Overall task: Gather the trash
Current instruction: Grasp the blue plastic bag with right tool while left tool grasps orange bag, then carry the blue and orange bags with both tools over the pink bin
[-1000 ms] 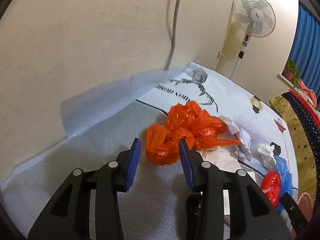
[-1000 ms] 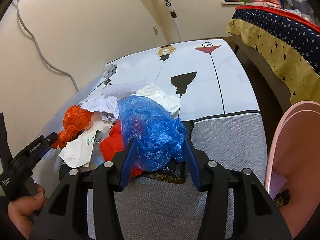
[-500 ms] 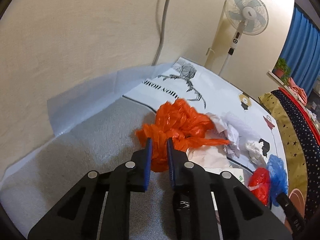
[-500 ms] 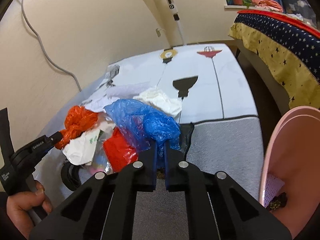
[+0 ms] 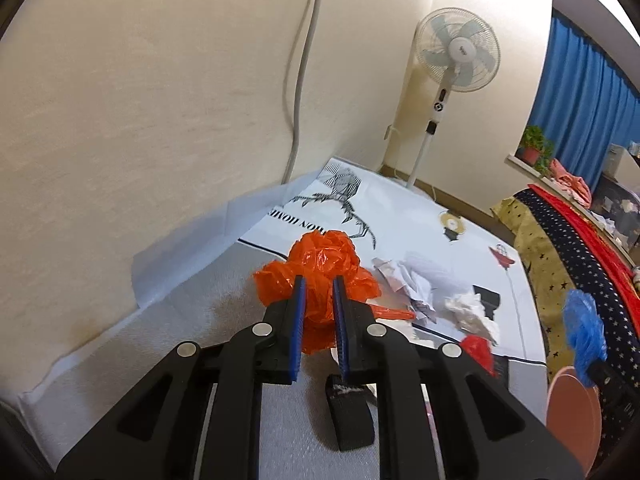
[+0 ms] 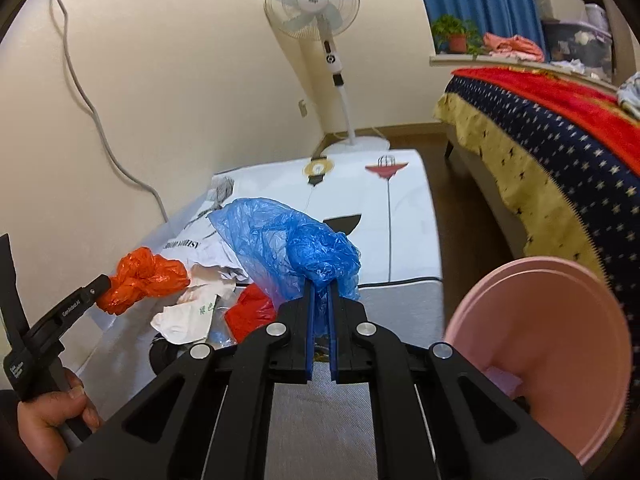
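The left gripper [image 5: 318, 304] was clamped on a crumpled orange plastic bag [image 5: 320, 276], which bulged above and around its blue pads. The right gripper [image 6: 320, 304] pinched a wrinkled blue plastic bag [image 6: 288, 244], the film billowing up and leftward from its nearly closed pads. Below both, a heap of litter lay on the printed white sheet [image 6: 404, 216]: crushed white paper [image 5: 416, 284], a white wrapper with green print [image 6: 188, 316] and a red plastic scrap [image 6: 252, 312]. A pink bin [image 6: 556, 344] stood just right of the right gripper, its round mouth tilted toward the camera. The wall [image 5: 160, 100] closed off the left side; bare grey fabric [image 5: 200, 320] lay beneath the left gripper.
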{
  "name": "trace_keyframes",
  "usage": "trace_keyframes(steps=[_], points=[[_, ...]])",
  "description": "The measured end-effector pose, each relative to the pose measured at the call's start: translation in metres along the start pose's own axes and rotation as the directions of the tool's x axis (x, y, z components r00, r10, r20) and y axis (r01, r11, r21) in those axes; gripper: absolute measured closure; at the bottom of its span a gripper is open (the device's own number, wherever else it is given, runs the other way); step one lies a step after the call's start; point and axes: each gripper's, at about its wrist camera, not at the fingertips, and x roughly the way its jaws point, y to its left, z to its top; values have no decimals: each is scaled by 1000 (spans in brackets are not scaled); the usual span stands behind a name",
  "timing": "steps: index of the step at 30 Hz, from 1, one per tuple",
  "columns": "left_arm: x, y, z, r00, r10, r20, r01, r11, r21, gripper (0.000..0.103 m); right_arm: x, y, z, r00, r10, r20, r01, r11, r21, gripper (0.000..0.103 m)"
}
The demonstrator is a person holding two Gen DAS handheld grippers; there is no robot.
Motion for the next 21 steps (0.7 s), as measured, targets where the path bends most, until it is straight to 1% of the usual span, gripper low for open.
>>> trace_keyframes(steps=[5, 8, 12, 16, 21], points=[[-26, -8, -2, 999, -37, 30, 35, 999, 42, 90, -34, -2, 1, 999, -29, 34, 29, 1000, 4, 97], [-44, -12, -2, 996, -73, 53, 69, 996, 63, 90, -52, -5, 0, 998, -45, 51, 45, 999, 9, 97], [-62, -19, -3, 990, -125, 63, 119, 988, 96, 90, -80, -16, -3, 994, -78, 73, 75, 996, 36, 97], [-75, -29, -7, 982, -178, 55, 169, 976, 141, 90, -99, -23, -9, 992, -96, 80, 92, 994, 61, 97], [-78, -40, -14, 970, -241, 2, 237, 954, 182, 90, -117, -25, -16, 991, -105, 88, 99, 993, 70, 97]])
